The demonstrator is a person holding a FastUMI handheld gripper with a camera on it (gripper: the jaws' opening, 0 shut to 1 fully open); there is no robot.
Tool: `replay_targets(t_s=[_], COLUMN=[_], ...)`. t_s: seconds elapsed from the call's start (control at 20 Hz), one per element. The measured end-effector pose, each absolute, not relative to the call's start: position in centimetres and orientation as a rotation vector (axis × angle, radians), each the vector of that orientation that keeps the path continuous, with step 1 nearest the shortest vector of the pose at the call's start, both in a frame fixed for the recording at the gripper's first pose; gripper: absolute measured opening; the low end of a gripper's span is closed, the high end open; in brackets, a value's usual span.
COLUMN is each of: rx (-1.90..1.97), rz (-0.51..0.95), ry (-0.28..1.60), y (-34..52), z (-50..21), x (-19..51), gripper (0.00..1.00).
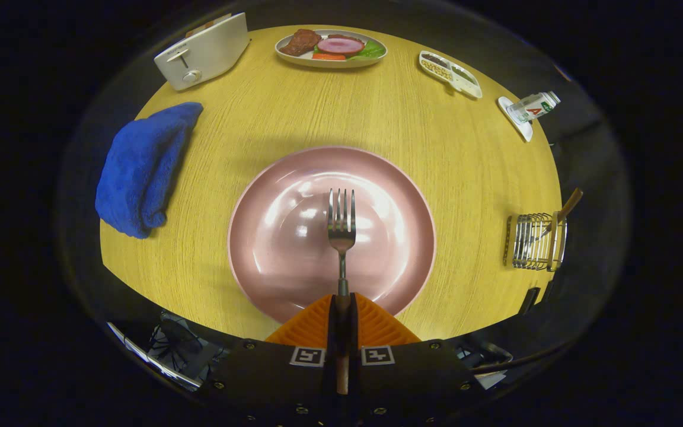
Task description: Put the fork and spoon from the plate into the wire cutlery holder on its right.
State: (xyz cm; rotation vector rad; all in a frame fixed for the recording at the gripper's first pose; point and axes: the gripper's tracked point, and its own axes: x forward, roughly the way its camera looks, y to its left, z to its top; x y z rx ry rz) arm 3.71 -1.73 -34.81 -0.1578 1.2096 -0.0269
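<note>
The tool (342,308) is closed on one fork (341,228), both fingers pressing its handle; the tines point forward over the middle of one pink plate (270,261). One wire cutlery holder (535,242) stands right of the plate at the desk (246,136) edge, containing one wooden-handled utensil (568,206). Bare desk separates plate and holder. One blue cloth (140,169) lies left of the plate.

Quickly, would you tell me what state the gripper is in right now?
Gripper: shut on the fork, fingers pressed on its handle, tines pointing ahead over the pink plate.
</note>
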Motion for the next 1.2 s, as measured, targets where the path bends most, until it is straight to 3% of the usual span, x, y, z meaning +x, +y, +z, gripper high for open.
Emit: replay_targets(t_s=[0.65,1.2], rx=[-0.11,0.092], rz=[-0.301,-0.55], ry=[1.161,1.19], y=[-11.6,-23.5], z=[-27.5,-26.5], x=[3.7,1.6], gripper=[0.08,0.08])
